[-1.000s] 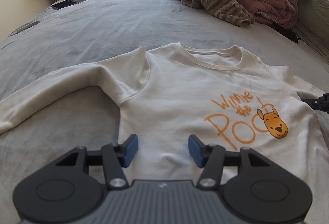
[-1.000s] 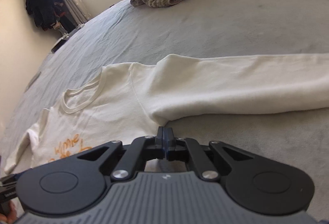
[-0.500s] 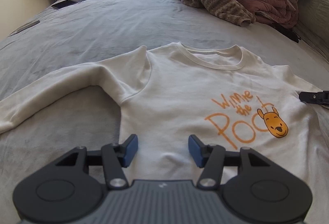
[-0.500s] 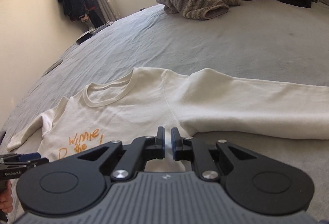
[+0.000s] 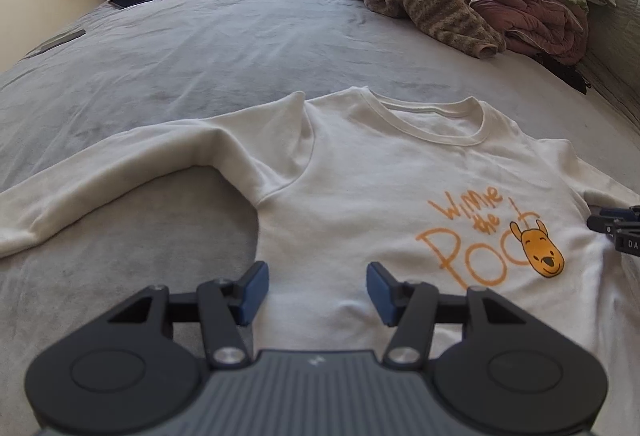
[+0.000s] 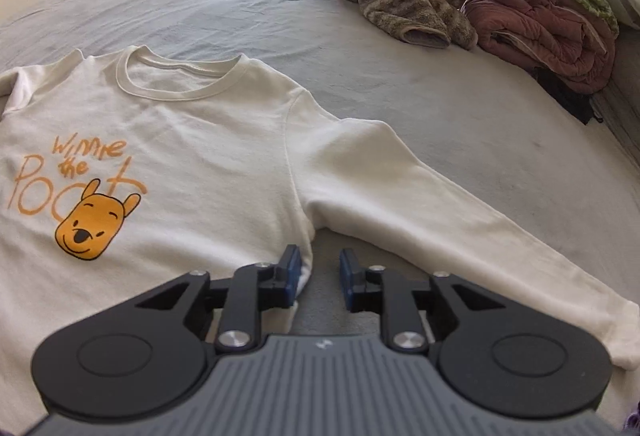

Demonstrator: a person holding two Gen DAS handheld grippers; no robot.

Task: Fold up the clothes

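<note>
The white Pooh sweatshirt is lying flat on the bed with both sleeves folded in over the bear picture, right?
Not quite. The white Pooh sweatshirt does lie flat on the bed, but its sleeves are spread out to the sides, not folded over the bear picture. The left wrist view shows one sleeve, the right wrist view the other.

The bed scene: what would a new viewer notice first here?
A cream sweatshirt lies flat, face up, sleeves spread, on the grey bed, with an orange bear print on its chest. Both grippers, left and right, are open near its lower edge.
</note>
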